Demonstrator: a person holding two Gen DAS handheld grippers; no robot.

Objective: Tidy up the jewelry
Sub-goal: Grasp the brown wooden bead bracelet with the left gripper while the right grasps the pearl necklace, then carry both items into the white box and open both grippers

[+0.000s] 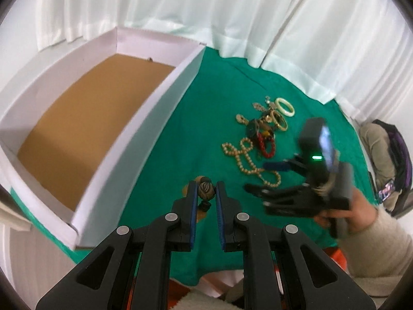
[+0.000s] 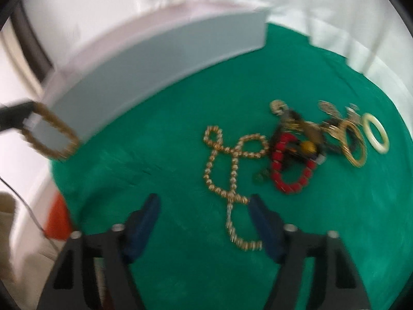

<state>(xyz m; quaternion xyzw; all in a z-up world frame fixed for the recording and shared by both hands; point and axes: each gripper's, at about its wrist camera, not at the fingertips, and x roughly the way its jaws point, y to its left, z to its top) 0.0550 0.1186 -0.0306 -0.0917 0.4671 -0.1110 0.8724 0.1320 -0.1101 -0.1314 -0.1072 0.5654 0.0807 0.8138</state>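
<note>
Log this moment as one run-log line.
left gripper: shut on beaded bracelet, beside white box | right gripper: open, over gold bead necklace | jewelry pile: on green cloth

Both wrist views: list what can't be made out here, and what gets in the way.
- Beaded bracelet in the left gripper, left wrist view: the fingers hide most of it; right wrist view blurs it.
- Tangled pile, both views: pieces overlap, too small and blurred to separate.
- Small dark object at the box far wall, left wrist view: too small to identify.
- Box interior, right wrist view: hidden by its own wall.
</note>
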